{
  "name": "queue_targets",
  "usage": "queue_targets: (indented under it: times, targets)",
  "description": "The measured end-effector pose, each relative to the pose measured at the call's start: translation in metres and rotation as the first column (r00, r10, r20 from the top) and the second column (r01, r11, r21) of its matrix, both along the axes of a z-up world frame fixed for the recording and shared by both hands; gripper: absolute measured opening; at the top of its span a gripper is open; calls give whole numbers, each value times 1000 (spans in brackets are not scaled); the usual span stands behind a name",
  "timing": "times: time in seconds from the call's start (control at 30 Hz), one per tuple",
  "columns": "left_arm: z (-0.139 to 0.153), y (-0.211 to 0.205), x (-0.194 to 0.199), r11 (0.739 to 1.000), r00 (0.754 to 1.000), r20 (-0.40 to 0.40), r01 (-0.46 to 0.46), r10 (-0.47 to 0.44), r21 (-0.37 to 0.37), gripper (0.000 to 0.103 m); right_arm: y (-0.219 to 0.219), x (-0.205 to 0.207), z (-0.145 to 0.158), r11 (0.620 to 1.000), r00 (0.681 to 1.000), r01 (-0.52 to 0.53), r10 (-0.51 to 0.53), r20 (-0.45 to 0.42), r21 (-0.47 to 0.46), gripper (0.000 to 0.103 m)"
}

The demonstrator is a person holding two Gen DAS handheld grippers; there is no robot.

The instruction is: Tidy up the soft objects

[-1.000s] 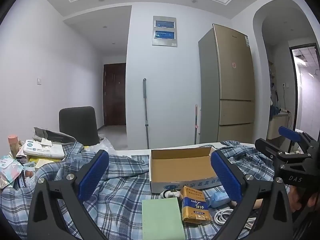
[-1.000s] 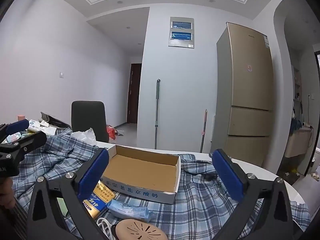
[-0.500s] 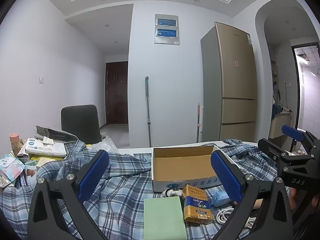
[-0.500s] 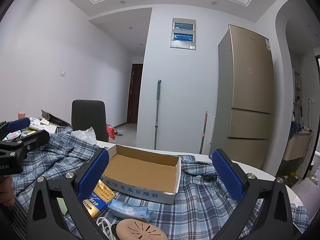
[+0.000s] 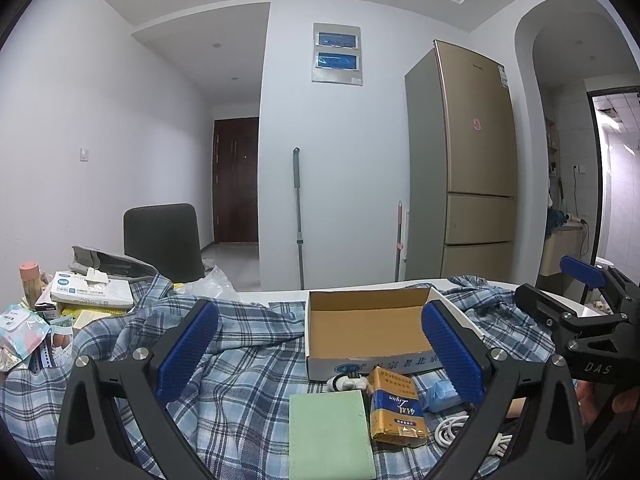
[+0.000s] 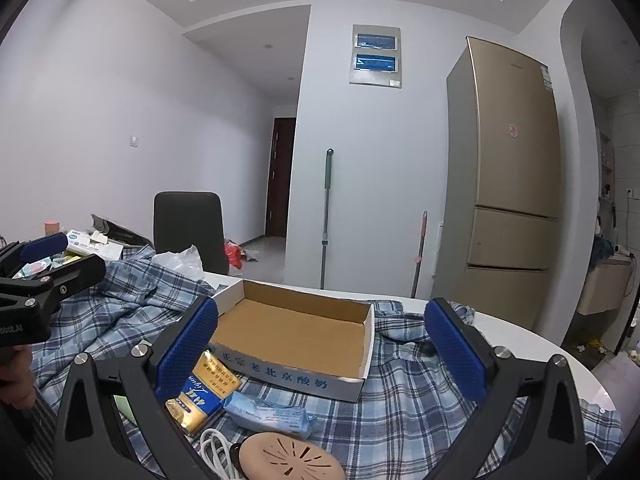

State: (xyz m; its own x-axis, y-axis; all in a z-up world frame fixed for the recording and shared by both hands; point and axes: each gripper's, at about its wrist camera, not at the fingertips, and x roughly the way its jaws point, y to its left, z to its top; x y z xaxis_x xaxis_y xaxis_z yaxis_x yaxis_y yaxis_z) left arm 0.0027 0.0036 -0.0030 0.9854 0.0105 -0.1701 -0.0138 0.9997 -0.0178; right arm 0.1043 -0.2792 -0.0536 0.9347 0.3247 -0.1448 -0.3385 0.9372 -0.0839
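A blue plaid shirt (image 5: 248, 364) (image 6: 120, 312) lies spread and rumpled over the white table. On it stands an empty cardboard box (image 5: 368, 328) (image 6: 296, 332). In front of the box lie a yellow pack (image 5: 396, 408) (image 6: 204, 392), a green pad (image 5: 330, 436), a blue tissue pack (image 6: 268, 414) (image 5: 440, 390), a white cable (image 5: 452, 428) (image 6: 214, 446) and a tan round lid (image 6: 288, 458). My left gripper (image 5: 320, 354) hovers open above the shirt and pad. My right gripper (image 6: 322, 354) hovers open before the box, holding nothing.
A tissue box (image 5: 94, 290), snack packets (image 5: 20, 330) and a pink-capped jar (image 5: 30, 280) crowd the table's left end. A dark chair (image 5: 162, 240) stands behind the table. A fridge (image 5: 468, 160), a mop (image 5: 298, 216) and a plastic bag (image 6: 178, 260) are beyond.
Both grippers have tilted slightly upward, so the table items sit a little lower in both views. Nothing was taken hold of or moved.
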Motion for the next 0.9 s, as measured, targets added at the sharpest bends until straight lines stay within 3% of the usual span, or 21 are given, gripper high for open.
queue_targets:
  times: [0.9]
  targets:
    - [-5, -14, 8, 998, 999, -33, -5, 7, 65, 103, -5, 9, -2, 1000, 999, 14, -14, -49, 2, 103]
